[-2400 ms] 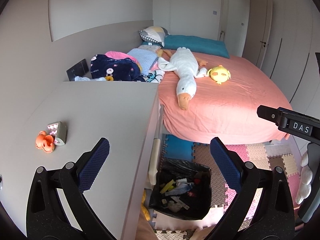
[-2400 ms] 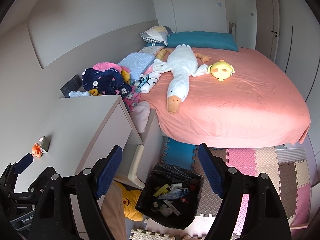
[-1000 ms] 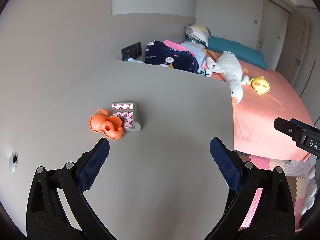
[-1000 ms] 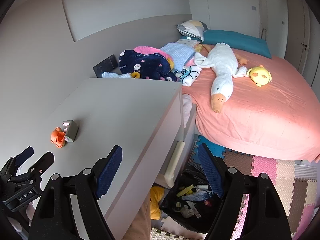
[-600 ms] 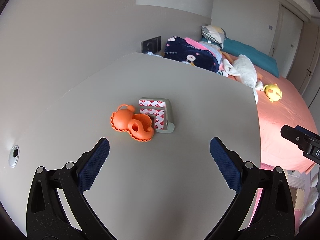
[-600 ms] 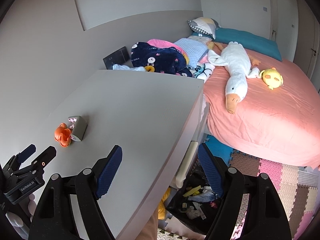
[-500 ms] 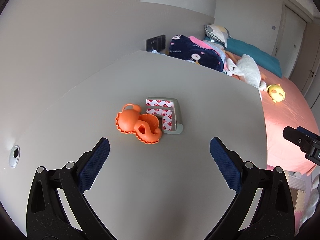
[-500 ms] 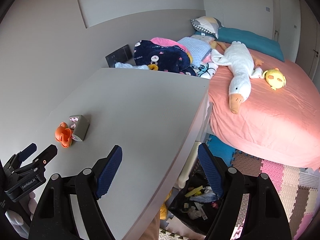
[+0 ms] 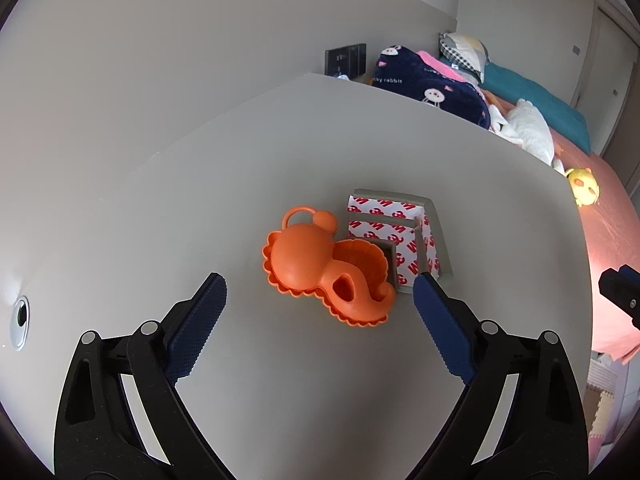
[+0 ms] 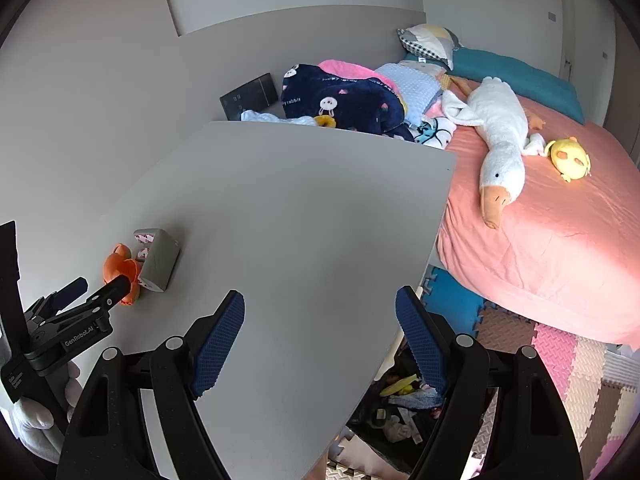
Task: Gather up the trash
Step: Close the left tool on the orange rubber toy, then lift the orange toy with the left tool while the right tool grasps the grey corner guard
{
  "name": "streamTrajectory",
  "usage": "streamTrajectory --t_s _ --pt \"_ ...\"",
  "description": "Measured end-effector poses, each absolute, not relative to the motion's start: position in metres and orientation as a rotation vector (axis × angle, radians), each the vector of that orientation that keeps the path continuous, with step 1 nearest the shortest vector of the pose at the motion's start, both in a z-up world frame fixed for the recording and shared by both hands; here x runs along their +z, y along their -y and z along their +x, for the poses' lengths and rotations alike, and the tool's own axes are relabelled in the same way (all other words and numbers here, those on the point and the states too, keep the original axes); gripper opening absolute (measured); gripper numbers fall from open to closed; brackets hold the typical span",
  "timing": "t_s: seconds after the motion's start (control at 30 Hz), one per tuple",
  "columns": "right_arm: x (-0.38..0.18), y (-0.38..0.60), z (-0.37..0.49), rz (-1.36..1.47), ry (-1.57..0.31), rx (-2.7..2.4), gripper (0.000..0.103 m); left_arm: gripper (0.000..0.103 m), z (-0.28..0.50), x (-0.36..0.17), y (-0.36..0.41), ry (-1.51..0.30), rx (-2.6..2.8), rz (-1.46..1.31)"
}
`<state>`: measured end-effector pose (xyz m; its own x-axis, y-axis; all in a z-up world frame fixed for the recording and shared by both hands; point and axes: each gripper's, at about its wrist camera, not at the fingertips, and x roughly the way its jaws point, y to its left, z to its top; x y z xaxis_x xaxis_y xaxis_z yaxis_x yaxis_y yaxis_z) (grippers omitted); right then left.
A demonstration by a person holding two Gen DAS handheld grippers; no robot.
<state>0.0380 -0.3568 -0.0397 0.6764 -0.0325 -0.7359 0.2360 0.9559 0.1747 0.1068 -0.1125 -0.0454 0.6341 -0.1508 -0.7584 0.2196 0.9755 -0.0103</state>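
The orange scalloped plastic toy mould (image 9: 326, 276) lies on the pale grey desk top (image 9: 280, 380), touching a small grey bracket faced with red-and-white adhesive backing paper (image 9: 394, 236) just beside it on the far side. A second ago both pieces sat small and well ahead in the left wrist view; now they fill its middle, framed by the left gripper (image 9: 318, 300), which has come forward and down over them. Its jaws, spread wide until a moment ago, are closing, with the orange mould between the blue pads but not yet touched by either, so nothing is pinched so far. I judge the pick of this desk litter is about to happen: the pads need to meet the mould's sides, and the bracket so close by could be nudged or caught along with it.

The right gripper (image 10: 320, 322) hangs over the bare near part of the desk, jaws spread and unchanged, holding nothing. It too has shifted further over the desk. Below the desk edge, the black-lined bin of mixed scraps (image 10: 400, 408) waits on the foam floor mats, beside the salmon-pink bed (image 10: 560, 232)
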Motion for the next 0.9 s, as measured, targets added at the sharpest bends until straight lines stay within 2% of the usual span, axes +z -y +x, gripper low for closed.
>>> streamTrajectory --t_s 0.3,0.43,0.9 --pt "-0.049 0.35 0.054 0.266 -0.829 -0.129 0.078 0.088 0.124 -0.056 0.112 -0.883 -0.205 0.1" --pt "-0.05 0.343 0.061 0.26 -0.832 -0.115 0.078 0.077 0.128 -0.057 0.109 -0.895 -0.221 0.082" --pt "-0.048 0.303 0.081 0.235 -0.835 -0.037 0.078 0.076 0.134 -0.052 0.084 -0.865 -0.115 0.023"
